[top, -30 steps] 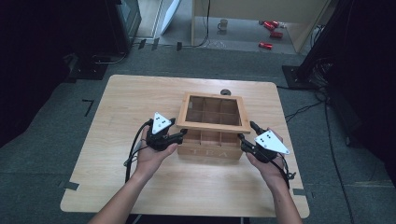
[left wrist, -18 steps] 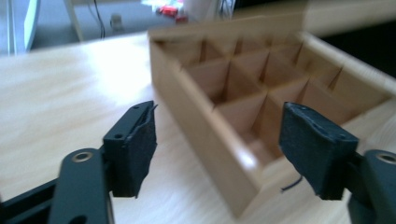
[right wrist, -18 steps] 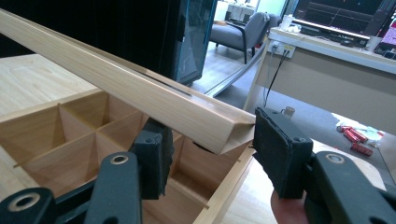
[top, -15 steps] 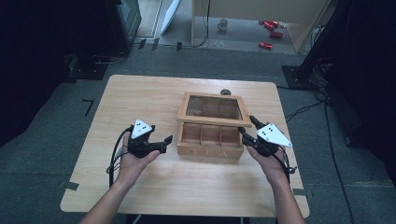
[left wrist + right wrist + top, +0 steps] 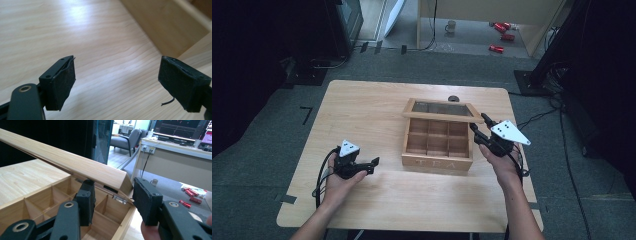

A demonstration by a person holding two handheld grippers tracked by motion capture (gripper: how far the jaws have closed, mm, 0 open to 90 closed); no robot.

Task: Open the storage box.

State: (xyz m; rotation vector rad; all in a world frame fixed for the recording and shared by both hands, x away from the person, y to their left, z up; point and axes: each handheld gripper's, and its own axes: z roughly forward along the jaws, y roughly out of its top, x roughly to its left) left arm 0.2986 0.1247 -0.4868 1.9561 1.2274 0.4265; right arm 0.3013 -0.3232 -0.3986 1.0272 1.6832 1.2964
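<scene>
A wooden tea box (image 5: pixel 437 161) with several compartments stands right of the table's middle. Its glass-paned lid (image 5: pixel 439 116) is tilted up at the front. My right gripper (image 5: pixel 478 123) is at the lid's front right corner. In the right gripper view the lid (image 5: pixel 75 162) corner sits between the jaws of the right gripper (image 5: pixel 113 197), which have just been closing on it, one jaw under the lid inside the box (image 5: pixel 122 225). My left gripper (image 5: pixel 373 164) hovers low over bare wood left of the box. The left gripper (image 5: pixel 116 85) is open and holds nothing; its jaws have just been opening. The box's wall (image 5: pixel 165 27) lies ahead of it.
The wooden table (image 5: pixel 362 110) has bare room left of and in front of the box. A small dark round object (image 5: pixel 453 98) lies behind the box near the far edge. Cables trail from both grippers. Red cans (image 5: pixel 502 36) and a mug (image 5: pixel 451 25) are on the floor beyond.
My left gripper let go at the box's front left, opened, and moved left and down toward the table. The right gripper rose a little and the lid tilted further up.
</scene>
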